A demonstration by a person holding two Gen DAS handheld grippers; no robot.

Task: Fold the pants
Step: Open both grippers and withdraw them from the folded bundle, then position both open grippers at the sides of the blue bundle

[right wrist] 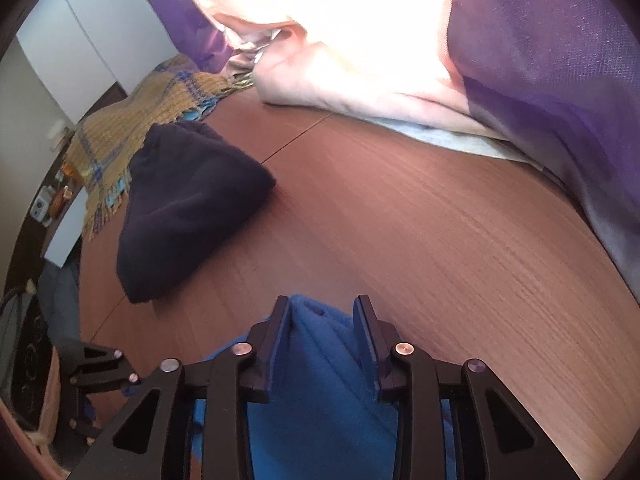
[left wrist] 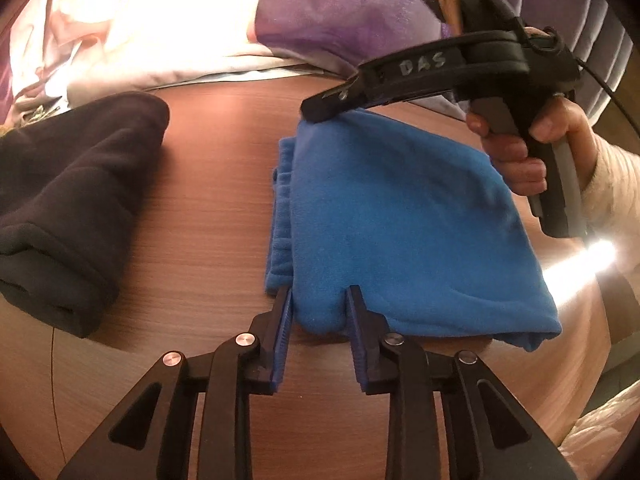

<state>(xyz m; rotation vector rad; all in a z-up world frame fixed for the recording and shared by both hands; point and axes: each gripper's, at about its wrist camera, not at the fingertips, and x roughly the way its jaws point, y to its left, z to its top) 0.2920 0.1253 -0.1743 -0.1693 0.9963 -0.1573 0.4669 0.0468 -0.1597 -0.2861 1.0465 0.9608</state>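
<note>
The blue fleece pants [left wrist: 400,216] lie folded into a thick stack on the wooden table [left wrist: 208,208]. My left gripper [left wrist: 320,294] is at their near left corner, shut on a bulge of blue cloth that fills the gap between its fingers. My right gripper [left wrist: 320,114], held by a hand [left wrist: 516,160], pinches the far left corner. In the right wrist view a ridge of the blue pants [right wrist: 320,344] sits squeezed between the right gripper [right wrist: 322,308] fingers, low over the table [right wrist: 420,240].
A folded black garment [left wrist: 72,200] [right wrist: 188,208] lies left of the pants with bare wood between them. Pale and purple fabric [left wrist: 200,32] [right wrist: 540,80] is heaped along the far edge. A yellow plaid blanket [right wrist: 132,120] lies at the far left corner.
</note>
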